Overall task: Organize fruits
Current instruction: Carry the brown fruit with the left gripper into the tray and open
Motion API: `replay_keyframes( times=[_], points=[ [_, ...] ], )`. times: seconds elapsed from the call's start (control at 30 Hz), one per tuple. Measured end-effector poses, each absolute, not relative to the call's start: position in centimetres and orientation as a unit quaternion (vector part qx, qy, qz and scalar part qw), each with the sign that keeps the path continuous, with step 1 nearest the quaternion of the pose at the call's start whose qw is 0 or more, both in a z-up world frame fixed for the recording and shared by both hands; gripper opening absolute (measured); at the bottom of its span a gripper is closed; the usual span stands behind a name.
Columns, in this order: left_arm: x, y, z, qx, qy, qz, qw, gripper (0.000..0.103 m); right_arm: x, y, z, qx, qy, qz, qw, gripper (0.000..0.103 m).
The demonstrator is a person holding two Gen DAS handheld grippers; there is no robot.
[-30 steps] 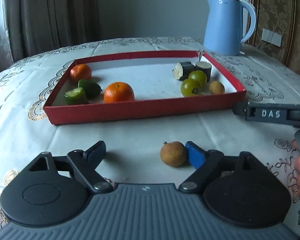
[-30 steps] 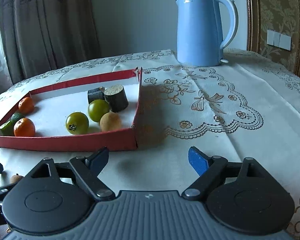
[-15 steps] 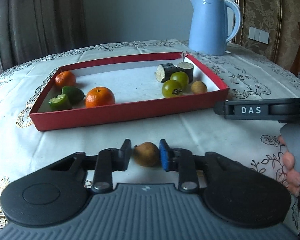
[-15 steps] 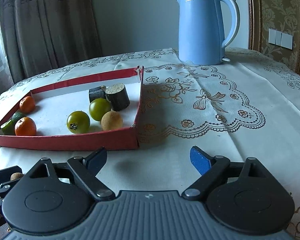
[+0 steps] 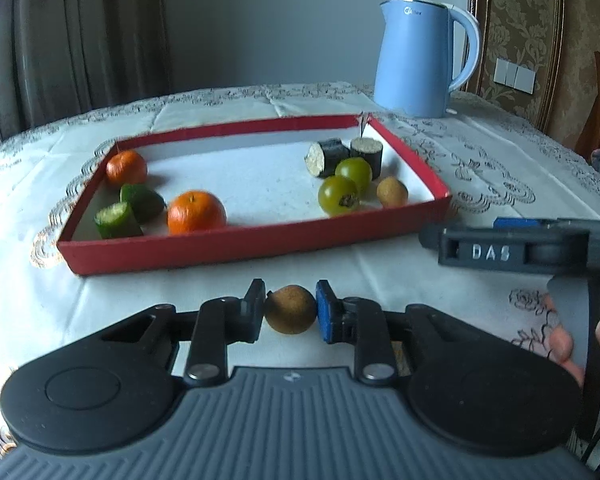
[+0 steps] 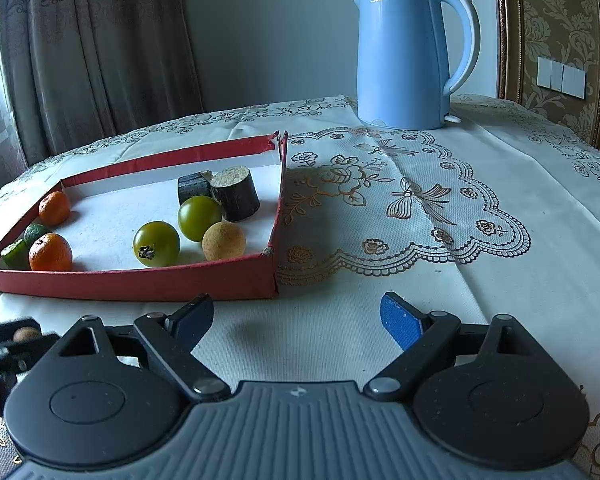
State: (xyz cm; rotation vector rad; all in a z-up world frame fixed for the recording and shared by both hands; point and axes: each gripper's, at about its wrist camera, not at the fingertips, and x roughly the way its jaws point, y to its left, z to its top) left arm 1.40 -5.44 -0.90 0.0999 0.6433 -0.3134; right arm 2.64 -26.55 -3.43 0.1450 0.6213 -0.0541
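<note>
My left gripper (image 5: pixel 290 308) is shut on a small brown longan (image 5: pixel 290 309), held just above the tablecloth in front of the red tray (image 5: pixel 236 246). The tray holds two oranges (image 5: pixel 196 212), two green lime pieces (image 5: pixel 118 220), two green tomatoes (image 5: pixel 338 195), two dark cut cylinders (image 5: pixel 366 152) and another longan (image 5: pixel 392 192). My right gripper (image 6: pixel 296 316) is open and empty over the cloth by the tray's near right corner (image 6: pixel 274 276). The held longan also shows at the right wrist view's left edge (image 6: pixel 26 334).
A blue electric kettle (image 6: pixel 408 56) stands at the back right of the table. The right gripper's body (image 5: pixel 520 250) reaches in from the right in the left wrist view. Curtains hang behind the table on the left.
My left gripper has closed on the longan, which lay by its right finger a second ago, and lifted it slightly. The right gripper has barely moved.
</note>
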Motion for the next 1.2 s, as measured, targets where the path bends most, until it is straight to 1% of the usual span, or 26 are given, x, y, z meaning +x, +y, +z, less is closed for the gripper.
replay_keyframes(
  times=[0.37, 0.63, 1.0, 1.2],
  points=[
    [3.0, -5.3, 2.2, 0.051, 0.289, -0.155, 0.943, 0.024, 2.6, -26.5, -3.4, 0.071, 0.306, -0.027, 0.949, 0.091],
    [6.3, -4.7, 3.7, 0.055, 0.273, -0.131, 0.951, 0.024, 2.6, -26.5, -3.5, 0.069, 0.307, -0.027, 0.949, 0.092],
    [12.3, -3.2, 2.3, 0.046, 0.28, -0.09, 0.955, 0.024, 2.7, -26.4, -3.5, 0.065, 0.308, -0.028, 0.949, 0.092],
    [15.3, -2.6, 0.4, 0.033, 0.311, -0.084, 0.946, 0.025, 2.7, -26.3, -3.6, 0.062, 0.309, -0.029, 0.949, 0.092]
  ],
)
